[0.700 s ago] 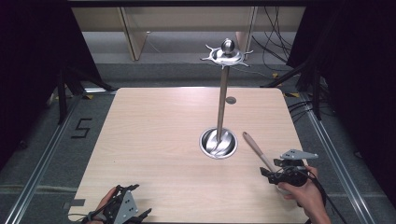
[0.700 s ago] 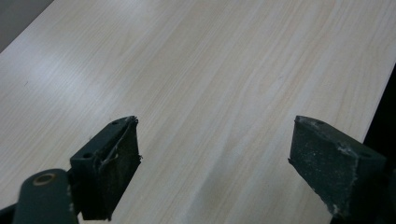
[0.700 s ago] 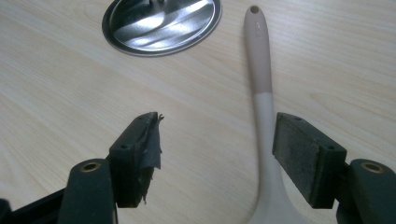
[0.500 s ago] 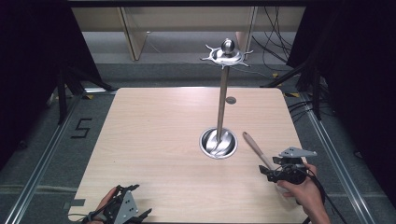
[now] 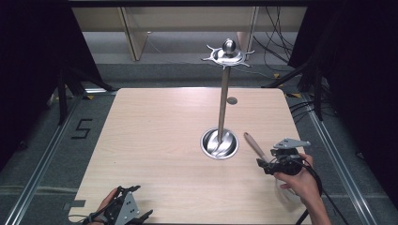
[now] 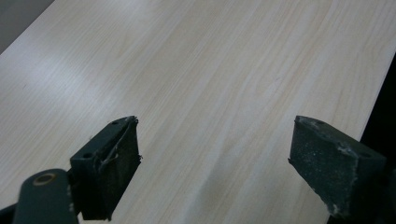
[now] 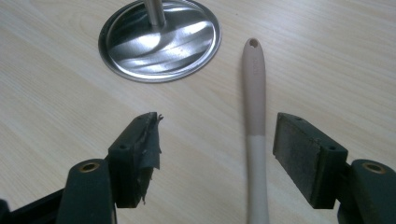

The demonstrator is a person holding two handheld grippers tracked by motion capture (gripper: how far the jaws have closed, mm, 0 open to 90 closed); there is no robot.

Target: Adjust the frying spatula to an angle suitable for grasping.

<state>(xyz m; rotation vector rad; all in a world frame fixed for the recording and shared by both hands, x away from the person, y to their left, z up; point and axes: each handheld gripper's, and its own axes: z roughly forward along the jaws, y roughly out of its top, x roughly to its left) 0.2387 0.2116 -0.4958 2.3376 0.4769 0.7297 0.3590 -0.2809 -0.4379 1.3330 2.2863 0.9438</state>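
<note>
I see a slim utensil handle [image 7: 254,126] lying flat on the light wood bench [image 5: 155,140], beige-pink upper part with a hang hole at its tip, paler cream toward my end; its head is hidden. It lies just right of the metal stand [image 5: 223,93], whose round shiny base [image 7: 161,39] carries an upright pole topped by a hooked ring and ball.

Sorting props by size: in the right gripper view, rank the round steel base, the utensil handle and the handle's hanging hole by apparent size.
1. Round steel base, widest.
2. Utensil handle: longer but thin, and nearer the camera, so unsure against the base.
3. Hanging hole, smallest.
</note>
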